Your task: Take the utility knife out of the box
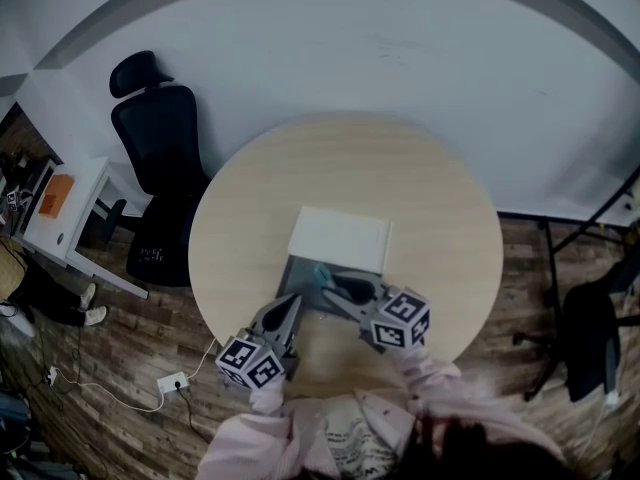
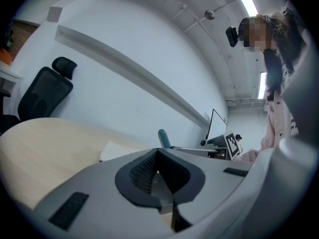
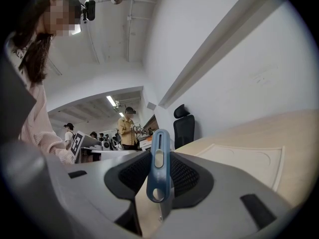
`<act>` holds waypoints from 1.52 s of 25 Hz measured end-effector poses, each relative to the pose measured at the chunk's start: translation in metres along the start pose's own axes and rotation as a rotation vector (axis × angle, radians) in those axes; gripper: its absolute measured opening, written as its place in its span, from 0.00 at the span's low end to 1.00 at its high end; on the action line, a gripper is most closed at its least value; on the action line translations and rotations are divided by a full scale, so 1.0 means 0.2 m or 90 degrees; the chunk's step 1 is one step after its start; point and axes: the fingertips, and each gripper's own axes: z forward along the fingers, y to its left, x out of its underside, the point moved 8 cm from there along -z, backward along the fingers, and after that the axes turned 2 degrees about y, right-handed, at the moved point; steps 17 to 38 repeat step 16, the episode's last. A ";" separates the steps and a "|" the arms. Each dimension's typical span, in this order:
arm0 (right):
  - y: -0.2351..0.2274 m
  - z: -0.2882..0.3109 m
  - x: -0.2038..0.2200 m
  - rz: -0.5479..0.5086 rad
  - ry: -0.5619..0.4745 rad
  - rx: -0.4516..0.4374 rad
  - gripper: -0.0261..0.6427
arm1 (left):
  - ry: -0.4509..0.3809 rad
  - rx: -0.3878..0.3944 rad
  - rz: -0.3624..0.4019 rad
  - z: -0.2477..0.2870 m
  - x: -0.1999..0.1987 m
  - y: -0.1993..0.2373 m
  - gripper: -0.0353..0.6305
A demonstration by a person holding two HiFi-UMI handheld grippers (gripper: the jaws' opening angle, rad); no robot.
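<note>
A blue utility knife (image 3: 158, 167) stands upright between the pads of my right gripper (image 3: 159, 183), which is shut on it. In the head view this gripper (image 1: 345, 290) holds the knife (image 1: 322, 275) just over the open grey box (image 1: 298, 286) near the table's front. The box's white lid (image 1: 340, 238) lies flat right behind it. My left gripper (image 1: 288, 308) reaches the box's left side. Its jaws (image 2: 159, 176) are closed on a thin grey sliver that looks like the box's wall. From the left gripper view the knife's tip (image 2: 163, 137) pokes up beyond the jaws.
The round pale wood table (image 1: 430, 198) has bare surface all around the box. A black office chair (image 1: 160, 138) stands at its far left, and a white desk (image 1: 60, 208) beyond that. A power strip (image 1: 172, 381) lies on the floor at the near left.
</note>
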 end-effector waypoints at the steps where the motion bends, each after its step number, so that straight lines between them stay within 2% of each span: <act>1: 0.00 0.00 0.00 0.001 0.000 0.000 0.23 | 0.000 0.000 0.001 0.00 0.00 0.00 0.05; 38: 0.01 -0.03 0.03 0.007 0.002 -0.008 0.23 | 0.004 0.006 -0.005 0.00 0.00 -0.03 0.05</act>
